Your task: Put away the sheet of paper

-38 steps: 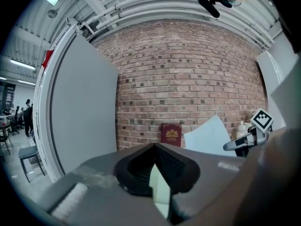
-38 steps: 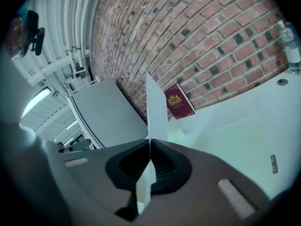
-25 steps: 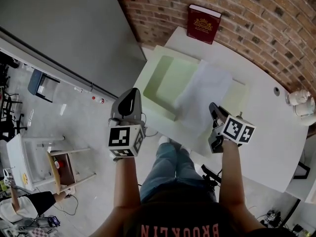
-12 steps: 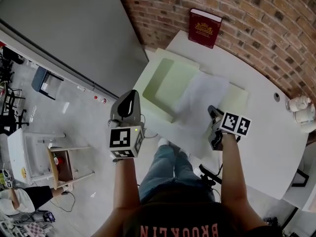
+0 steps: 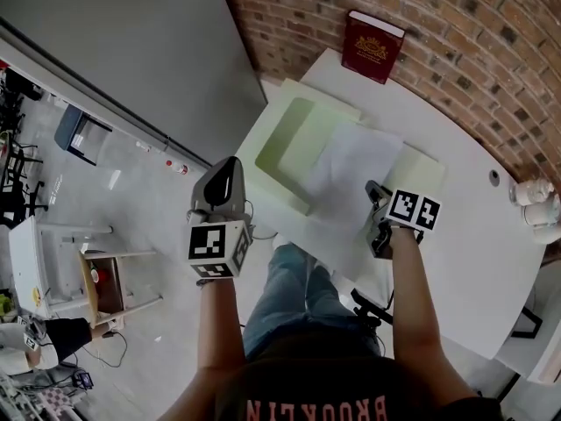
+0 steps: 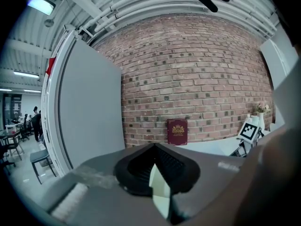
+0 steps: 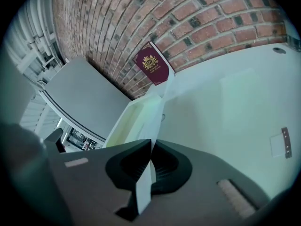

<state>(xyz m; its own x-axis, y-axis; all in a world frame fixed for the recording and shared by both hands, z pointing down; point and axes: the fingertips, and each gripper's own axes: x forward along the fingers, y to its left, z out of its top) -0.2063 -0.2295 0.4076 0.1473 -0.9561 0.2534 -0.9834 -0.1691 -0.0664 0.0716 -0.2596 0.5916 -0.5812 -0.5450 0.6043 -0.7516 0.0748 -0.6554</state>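
A white sheet of paper (image 5: 351, 156) lies spread over a pale green open box (image 5: 285, 139) on the white table (image 5: 473, 261). My right gripper (image 5: 373, 191) is shut on the sheet's near edge. In the right gripper view the paper (image 7: 146, 182) runs edge-on between the closed jaws of that gripper (image 7: 151, 142), toward the box (image 7: 124, 121). My left gripper (image 5: 226, 169) hangs off the table's left side, over the floor, jaws together (image 6: 154, 146). A pale sliver shows in the slit behind its tips; I cannot tell what it is.
A dark red book (image 5: 374, 46) leans on the brick wall at the table's far edge. White cups (image 5: 535, 196) stand at the far right. A grey partition (image 5: 131, 42) is on the left, with chairs and a person on the floor below.
My right gripper has come down and slightly nearer with the paper, which now lies flatter over the box. The left gripper has barely moved.
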